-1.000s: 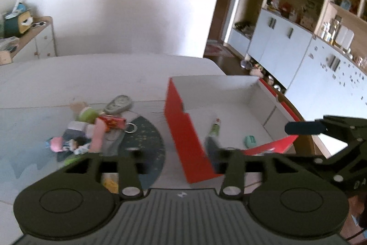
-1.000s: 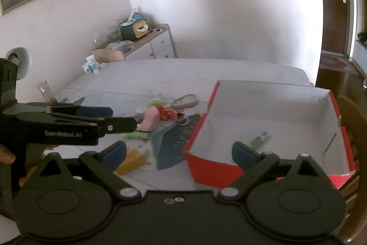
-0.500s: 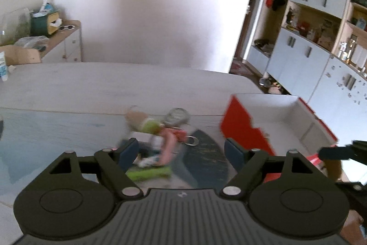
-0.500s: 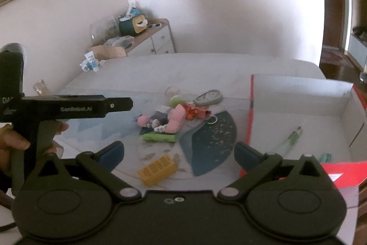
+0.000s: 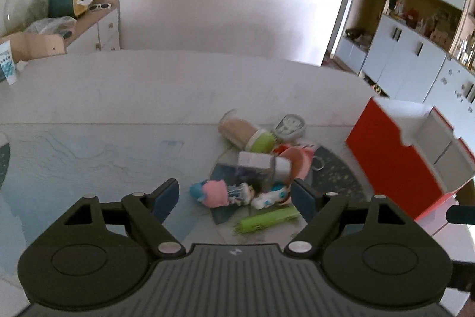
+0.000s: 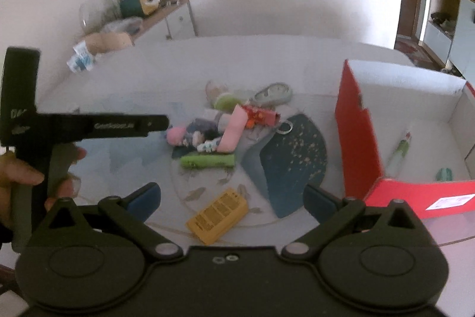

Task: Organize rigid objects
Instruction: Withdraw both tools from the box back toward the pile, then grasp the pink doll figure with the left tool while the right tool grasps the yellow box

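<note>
While both grippers hang over the table [image 5: 124,97] with nothing between their fingers, the pile of small things sits waiting just ahead of them. The left gripper [image 5: 236,195] has its blue pads spread wide and empty, lined up on the pink-haired doll [image 5: 213,193] and the green tube [image 5: 267,220] lying beside it. The right gripper [image 6: 233,199] is spread apart too, with nothing gripped, and the yellow brick [image 6: 218,214] lies on the mat right between its fingertips, not touched as far as one can tell. Off to the right stands the red box [image 6: 357,138], open-topped, with a thin green pen [image 6: 399,152] and a small teal piece [image 6: 444,174] already on its floor. That brick looks like hard plastic, light and stiff, so a squeeze across its two long flat sides should hold without slipping. The green tube looks rounded and may roll; taking it across the middle seems safest. The doll looks light but knobbly, best pinched at the body rather than the hair. The jar with the green lid [image 5: 246,134] lies on its side further back and could roll away if nudged.
</note>
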Motion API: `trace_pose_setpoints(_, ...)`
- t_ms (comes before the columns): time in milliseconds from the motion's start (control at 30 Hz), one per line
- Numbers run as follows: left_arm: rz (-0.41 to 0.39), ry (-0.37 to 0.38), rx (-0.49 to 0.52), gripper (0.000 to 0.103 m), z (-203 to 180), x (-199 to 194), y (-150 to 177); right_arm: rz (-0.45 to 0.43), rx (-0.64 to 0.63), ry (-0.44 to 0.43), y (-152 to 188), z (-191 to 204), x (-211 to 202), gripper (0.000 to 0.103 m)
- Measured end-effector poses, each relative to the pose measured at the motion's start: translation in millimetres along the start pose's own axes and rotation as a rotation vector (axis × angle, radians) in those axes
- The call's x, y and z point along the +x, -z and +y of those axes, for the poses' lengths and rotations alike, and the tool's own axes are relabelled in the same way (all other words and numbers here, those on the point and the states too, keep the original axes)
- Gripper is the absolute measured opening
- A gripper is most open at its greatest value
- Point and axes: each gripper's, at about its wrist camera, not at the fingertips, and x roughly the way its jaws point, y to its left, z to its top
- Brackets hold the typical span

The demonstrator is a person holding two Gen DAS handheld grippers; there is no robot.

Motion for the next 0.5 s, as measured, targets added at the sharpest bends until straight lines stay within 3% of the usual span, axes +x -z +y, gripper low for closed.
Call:
trace_pose_setpoints(233, 0.041, -0.001, 0.028, 0.082, 9.6, 41.6, 7.1, 0.093, 0.0, 0.037, 7.8, 13.0, 36.3, 0.101)
trace_pose_setpoints(500, 0.078, -0.022, 0.031, 0.082, 10.7, 81.6, 9.5, 0.169, 0.042, 0.084, 9.3, 19.3, 68.1, 0.093)
